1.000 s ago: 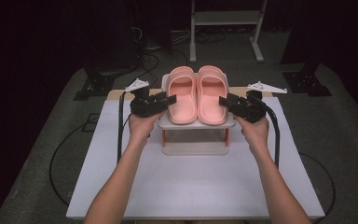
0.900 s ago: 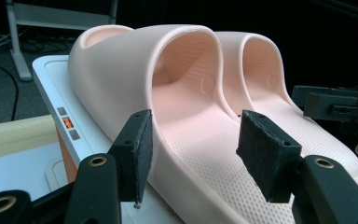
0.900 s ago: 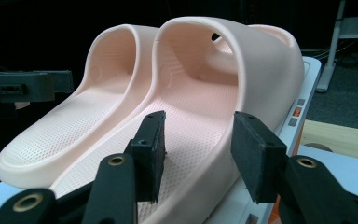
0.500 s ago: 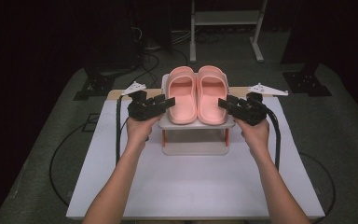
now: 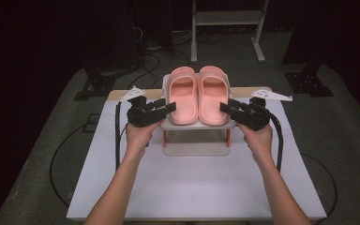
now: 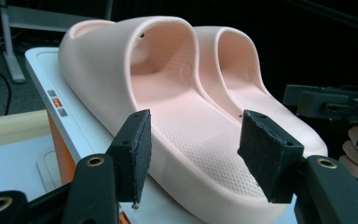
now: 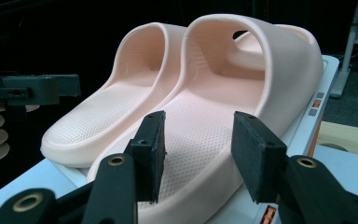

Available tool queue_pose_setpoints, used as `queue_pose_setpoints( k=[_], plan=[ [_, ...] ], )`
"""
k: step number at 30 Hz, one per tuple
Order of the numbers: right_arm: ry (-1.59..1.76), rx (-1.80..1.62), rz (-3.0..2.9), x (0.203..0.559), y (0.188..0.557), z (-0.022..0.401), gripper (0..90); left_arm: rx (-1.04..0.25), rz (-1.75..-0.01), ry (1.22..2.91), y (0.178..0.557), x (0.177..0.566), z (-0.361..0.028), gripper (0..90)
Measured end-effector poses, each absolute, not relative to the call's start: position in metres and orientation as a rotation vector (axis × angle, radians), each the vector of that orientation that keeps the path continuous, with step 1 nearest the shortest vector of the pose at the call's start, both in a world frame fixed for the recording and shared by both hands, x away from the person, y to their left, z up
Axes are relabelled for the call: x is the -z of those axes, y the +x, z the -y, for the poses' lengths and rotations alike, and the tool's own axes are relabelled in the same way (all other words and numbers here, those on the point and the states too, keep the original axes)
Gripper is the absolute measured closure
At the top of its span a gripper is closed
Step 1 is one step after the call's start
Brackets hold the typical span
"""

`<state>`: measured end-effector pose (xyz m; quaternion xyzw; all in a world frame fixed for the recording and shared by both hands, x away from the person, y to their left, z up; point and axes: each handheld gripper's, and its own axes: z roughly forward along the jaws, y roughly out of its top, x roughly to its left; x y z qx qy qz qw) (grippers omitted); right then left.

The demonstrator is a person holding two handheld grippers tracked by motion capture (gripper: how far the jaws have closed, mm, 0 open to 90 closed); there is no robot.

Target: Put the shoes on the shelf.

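A pair of pink slippers stands side by side on a small white stand (image 5: 194, 125) with orange legs, the left slipper (image 5: 182, 96) beside the right slipper (image 5: 213, 96). My left gripper (image 5: 168, 108) is open at the left slipper's outer heel side. In the left gripper view its pads (image 6: 135, 149) straddle that slipper's rim (image 6: 177, 107) without pressing it. My right gripper (image 5: 224, 108) is open at the right slipper's outer side. Its pads (image 7: 258, 154) flank the heel edge of that slipper (image 7: 223, 107).
The stand sits at the back middle of a white table (image 5: 192, 187), with a wooden strip (image 5: 117, 95) along the far edge. Beyond the table are a metal rack (image 5: 227, 18) and cables on the floor (image 5: 56, 159). Each gripper trails a black cable (image 5: 118, 136).
Both grippers have shifted slightly lower and nearer along the sides of the slippers. The slippers have not moved, and the jaws stay apart.
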<state>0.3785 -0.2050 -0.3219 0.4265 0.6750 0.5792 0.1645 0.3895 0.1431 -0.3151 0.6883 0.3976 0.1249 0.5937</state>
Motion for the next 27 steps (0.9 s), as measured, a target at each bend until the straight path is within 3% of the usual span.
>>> queue_pose_setpoints(
  k=[27],
  plan=[
    [1.120,-1.679,-1.951,0.322,0.354,0.196,53.8,-0.273,-0.863,1.607,0.360,0.316,-0.139,42.8]
  ],
)
